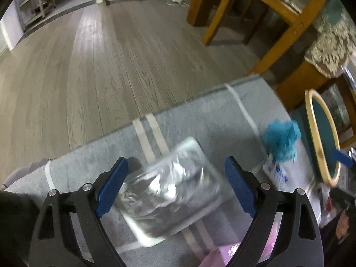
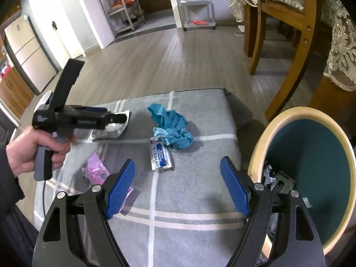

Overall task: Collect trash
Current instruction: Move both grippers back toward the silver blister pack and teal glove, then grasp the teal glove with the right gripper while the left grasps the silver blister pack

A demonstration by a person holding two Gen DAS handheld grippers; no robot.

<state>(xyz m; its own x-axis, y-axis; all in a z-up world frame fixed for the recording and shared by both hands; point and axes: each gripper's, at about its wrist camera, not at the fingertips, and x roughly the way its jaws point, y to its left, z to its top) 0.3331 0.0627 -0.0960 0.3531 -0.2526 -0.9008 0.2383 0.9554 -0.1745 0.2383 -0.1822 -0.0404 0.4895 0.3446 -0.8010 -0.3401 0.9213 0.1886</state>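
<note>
A clear plastic tray (image 1: 169, 189) with crumpled foil in it lies on the grey striped mat (image 1: 200, 120). My left gripper (image 1: 175, 160) hangs open just above it, one blue pad on each side and neither pressing on it. From the right wrist view, a hand holds the left gripper (image 2: 120, 118) over the same tray (image 2: 106, 132). My right gripper (image 2: 178, 161) is open and empty over the mat's near part. Ahead of it lie a white and blue packet (image 2: 161, 155), a crumpled blue glove wad (image 2: 171, 126) and a pink wrapper (image 2: 95, 169).
A round bin (image 2: 255, 151) with a cream rim and teal inside stands at the mat's right edge, with scraps in it. Wooden chair legs (image 2: 287, 66) and a lace tablecloth rise behind it. Beyond the mat is grey wood flooring (image 1: 100, 66), with shelves and a fridge far back.
</note>
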